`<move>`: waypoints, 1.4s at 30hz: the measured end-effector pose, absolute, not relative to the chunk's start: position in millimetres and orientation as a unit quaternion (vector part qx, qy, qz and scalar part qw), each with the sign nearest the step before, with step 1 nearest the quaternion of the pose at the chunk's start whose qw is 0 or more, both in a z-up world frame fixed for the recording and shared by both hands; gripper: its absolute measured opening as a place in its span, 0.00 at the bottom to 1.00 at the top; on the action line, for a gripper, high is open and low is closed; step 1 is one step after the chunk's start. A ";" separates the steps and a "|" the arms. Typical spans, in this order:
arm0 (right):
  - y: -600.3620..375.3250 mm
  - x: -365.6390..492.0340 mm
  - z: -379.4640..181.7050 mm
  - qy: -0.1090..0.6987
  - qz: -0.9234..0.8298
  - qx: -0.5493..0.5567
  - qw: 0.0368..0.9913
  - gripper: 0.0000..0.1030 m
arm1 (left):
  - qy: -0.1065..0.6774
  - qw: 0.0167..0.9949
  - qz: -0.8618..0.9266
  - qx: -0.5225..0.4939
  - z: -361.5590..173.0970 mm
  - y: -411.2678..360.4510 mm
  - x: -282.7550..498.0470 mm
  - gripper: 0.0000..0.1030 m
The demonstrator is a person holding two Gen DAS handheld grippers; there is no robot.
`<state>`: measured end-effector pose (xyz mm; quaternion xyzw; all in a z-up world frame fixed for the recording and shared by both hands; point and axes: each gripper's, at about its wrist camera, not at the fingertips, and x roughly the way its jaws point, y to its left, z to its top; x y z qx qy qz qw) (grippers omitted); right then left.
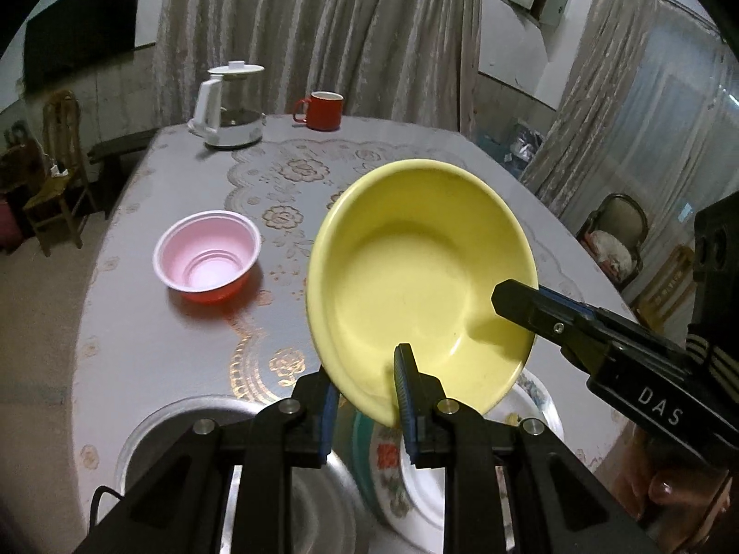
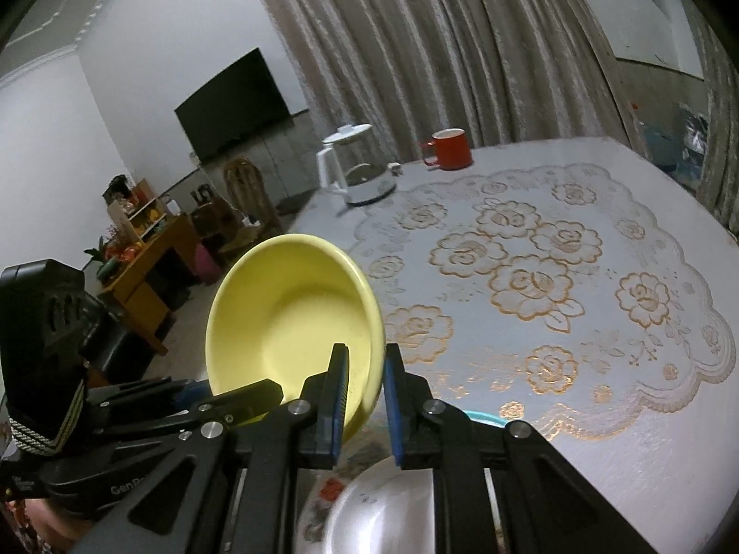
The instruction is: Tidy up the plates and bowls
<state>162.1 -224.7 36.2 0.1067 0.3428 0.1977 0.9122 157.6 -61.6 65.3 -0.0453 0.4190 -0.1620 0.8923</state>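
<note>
Both grippers clamp the yellow bowl (image 1: 415,277) by its rim at frame centre: the left gripper (image 1: 369,397) on the near edge, the right gripper (image 2: 365,397) on the opposite side. This probably steadies the tilted bowl above the plates (image 1: 392,475) below.

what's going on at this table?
A person holds a gripper in each hand, and both grip one yellow bowl by its rim: the left gripper at the near edge, the right gripper on the other side. The bowl is tilted, lifted above floral plates. A pink bowl sits untouched on the table.
</note>
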 end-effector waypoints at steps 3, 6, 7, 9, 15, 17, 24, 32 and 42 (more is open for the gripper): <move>-215.8 152.7 38.9 0.340 0.209 0.107 0.911 0.14 | 0.415 0.894 -0.159 -0.056 69.7 -47.9 146.4 0.22; -205.8 143.1 39.3 0.340 0.226 0.112 0.906 0.14 | 0.410 0.898 -0.151 -0.058 73.0 -36.1 134.4 0.22; -202.7 140.3 38.9 0.341 0.230 0.112 0.904 0.14 | 0.408 0.898 -0.151 -0.061 74.1 -31.7 130.0 0.22; -194.7 134.8 36.9 0.345 0.242 0.114 0.900 0.15 | 0.408 0.899 -0.146 -0.066 75.8 -23.6 121.9 0.23; -177.5 123.3 25.5 0.359 0.263 0.122 0.887 0.14 | 0.403 0.903 -0.135 -0.063 76.7 -8.4 105.6 0.23; -174.7 120.9 23.0 0.362 0.269 0.127 0.883 0.14 | 0.403 0.903 -0.135 -0.060 75.9 -5.1 102.5 0.23; -160.9 110.4 16.6 0.372 0.284 0.124 0.875 0.15 | 0.409 0.902 -0.126 -0.059 72.7 8.4 83.9 0.23; -140.4 102.2 10.3 0.383 0.315 0.122 0.860 0.14 | 0.419 0.900 -0.103 -0.069 71.7 29.2 63.5 0.23; -121.2 108.5 -18.1 0.431 0.310 0.107 0.841 0.15 | 0.454 0.882 -0.088 -0.087 36.3 38.1 69.7 0.26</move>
